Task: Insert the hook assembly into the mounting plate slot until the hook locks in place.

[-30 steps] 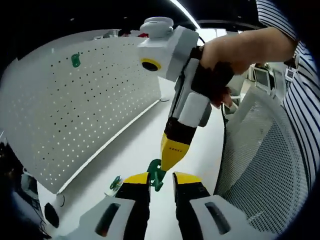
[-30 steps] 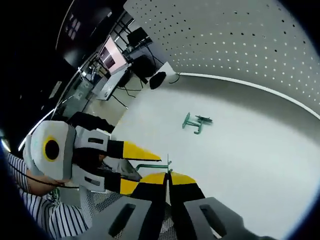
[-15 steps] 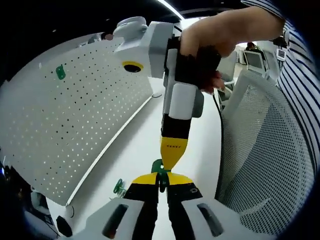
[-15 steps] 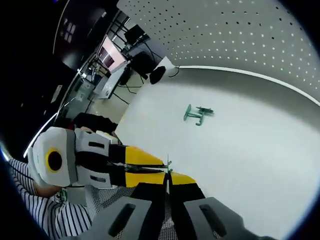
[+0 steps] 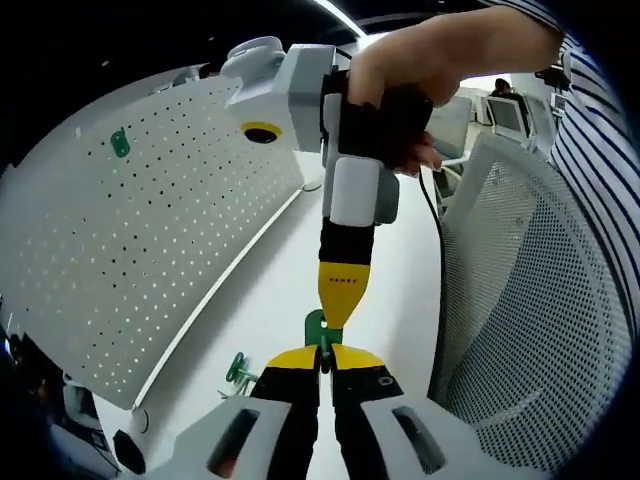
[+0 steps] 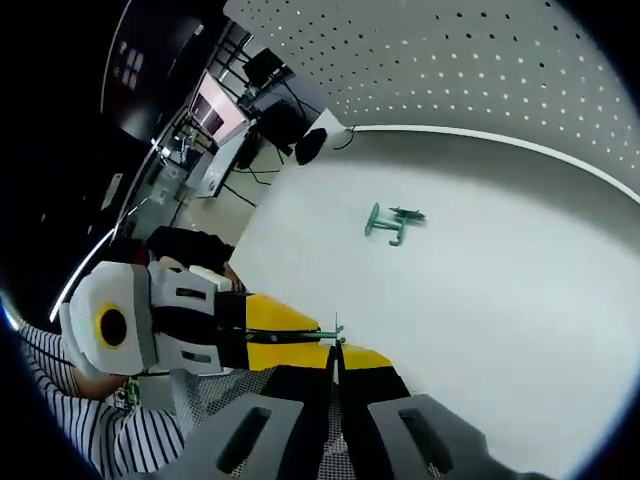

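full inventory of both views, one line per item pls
pegboard: 1, white, perforated, upright along the table's far edge
green piece on pegboard: 1, green, mounted high on the board
held green part: 1, green, pinched between both gripper tips above the table
loose green part: 1, green, lying on the table near the pegboard
table: 1, white, under everything
mesh chair: 1, white, beside the table
monitors: a few, lit, in the dark background
left gripper: 1, yellow and black tips, shut on the held green part
right gripper: 1, yellow and black tips, shut on the same part
person's hand: 1, gripping the right gripper's handle; striped sleeve
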`<move>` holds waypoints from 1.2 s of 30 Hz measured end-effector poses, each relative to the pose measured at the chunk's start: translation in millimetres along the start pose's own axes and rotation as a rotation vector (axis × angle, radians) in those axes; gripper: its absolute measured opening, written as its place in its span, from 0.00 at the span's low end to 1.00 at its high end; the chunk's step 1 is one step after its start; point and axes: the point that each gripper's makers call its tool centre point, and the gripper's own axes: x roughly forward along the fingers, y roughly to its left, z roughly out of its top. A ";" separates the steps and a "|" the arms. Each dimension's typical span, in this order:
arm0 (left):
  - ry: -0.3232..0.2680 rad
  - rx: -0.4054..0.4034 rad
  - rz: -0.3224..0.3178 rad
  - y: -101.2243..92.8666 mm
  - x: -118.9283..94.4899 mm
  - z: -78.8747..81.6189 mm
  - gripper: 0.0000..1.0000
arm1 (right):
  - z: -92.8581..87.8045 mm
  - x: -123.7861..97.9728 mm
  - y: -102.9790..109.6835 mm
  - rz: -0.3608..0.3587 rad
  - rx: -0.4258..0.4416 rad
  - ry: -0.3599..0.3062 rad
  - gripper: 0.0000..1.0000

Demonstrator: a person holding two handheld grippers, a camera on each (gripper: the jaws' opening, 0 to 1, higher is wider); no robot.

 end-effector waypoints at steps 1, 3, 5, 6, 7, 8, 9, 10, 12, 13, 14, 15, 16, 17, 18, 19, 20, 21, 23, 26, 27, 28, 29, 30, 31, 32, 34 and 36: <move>0.001 -0.002 -0.008 -1.1 0.2 -0.4 0.03 | -0.8 0.2 -0.3 0.001 -0.001 0.004 0.00; 0.003 0.002 -0.011 -1.4 0.4 -0.7 0.02 | -0.7 0.3 -0.3 0.001 -0.006 0.001 0.00; 0.009 -0.003 -0.020 -1.8 0.8 -1.1 0.02 | -1.8 0.7 -0.3 0.002 -0.007 0.002 0.00; 0.013 -0.010 -0.022 -1.2 1.4 -1.4 0.02 | -1.0 0.9 -0.5 0.002 -0.011 -0.005 0.00; 0.016 -0.011 -0.023 -0.8 1.7 -1.4 0.02 | -1.3 1.2 -0.8 0.003 -0.003 -0.008 0.00; 0.022 -0.017 -0.028 -0.7 2.4 -1.9 0.02 | -1.3 2.0 -1.3 0.007 -0.011 -0.010 0.00; 0.038 -0.033 -0.027 0.5 3.9 -3.8 0.02 | -0.2 3.7 -2.6 0.018 -0.043 -0.025 0.00; 0.045 -0.041 -0.027 1.1 5.0 -4.4 0.02 | -1.2 3.3 -4.4 0.009 -0.025 -0.028 0.00; 0.069 -0.069 -0.034 0.8 8.0 -6.1 0.02 | 4.0 1.5 -6.6 -0.001 -0.025 -0.065 0.01; 0.073 -0.073 -0.026 2.7 9.3 -5.4 0.02 | 5.3 -0.1 -6.1 -0.002 -0.027 -0.076 0.02; 0.079 -0.085 -0.020 4.1 9.5 -5.7 0.02 | 6.5 -2.0 -5.9 -0.006 -0.027 -0.087 0.04; 0.084 -0.114 -0.018 5.5 10.2 -5.8 0.02 | 8.9 -4.0 -5.0 -0.007 -0.033 -0.106 0.05; 0.083 -0.130 -0.014 6.8 10.8 -5.6 0.01 | 12.9 -7.8 -4.0 -0.006 -0.043 -0.137 0.05; 0.083 -0.151 -0.008 8.9 11.2 -5.7 0.01 | 15.2 -10.7 -3.6 -0.005 -0.045 -0.153 0.06; 0.086 -0.162 -0.004 10.6 11.5 -6.0 0.01 | 20.9 -15.6 -2.7 -0.003 -0.059 -0.195 0.06; 0.089 -0.172 0.003 12.2 11.4 -6.5 0.01 | 23.3 -19.2 -2.4 -0.005 -0.067 -0.215 0.06; 0.096 -0.187 0.018 15.8 10.8 -7.4 0.01 | 28.2 -26.1 -3.7 -0.025 -0.084 -0.258 0.07; 0.097 -0.197 0.025 17.8 10.5 -7.5 0.01 | 30.8 -30.1 -4.3 -0.035 -0.101 -0.282 0.07; 0.094 -0.230 0.044 23.1 9.5 -7.0 0.01 | 34.7 -41.8 -8.8 -0.087 -0.148 -0.333 0.08; 0.083 -0.302 0.096 34.8 6.0 -6.1 0.01 | 43.5 -61.2 -17.9 -0.213 -0.296 -0.430 0.12; 0.093 -0.311 0.125 39.8 3.7 -7.6 0.02 | 45.1 -66.3 -19.8 -0.248 -0.348 -0.452 0.14; 0.100 -0.291 0.156 46.2 0.9 -7.3 0.02 | 45.2 -71.0 -20.8 -0.283 -0.429 -0.471 0.16; 0.092 -0.296 0.169 48.1 -0.2 -5.1 0.02 | 43.7 -73.0 -20.5 -0.296 -0.472 -0.474 0.17; 0.071 -0.347 0.192 51.9 -2.0 -1.4 0.02 | 41.1 -77.2 -22.6 -0.331 -0.474 -0.482 0.17; 0.058 -0.378 0.202 54.2 -3.2 0.7 0.02 | 40.4 -80.1 -22.2 -0.346 -0.484 -0.491 0.18; 0.041 -0.406 0.225 59.0 -5.0 4.0 0.02 | 42.1 -85.2 -20.4 -0.366 -0.507 -0.526 0.20; 0.029 -0.416 0.256 65.7 -7.5 9.2 0.02 | 42.4 -93.9 -21.7 -0.413 -0.516 -0.568 0.26; 0.010 -0.428 0.290 72.1 -9.2 14.7 0.01 | 39.8 -103.2 -25.8 -0.466 -0.520 -0.597 0.31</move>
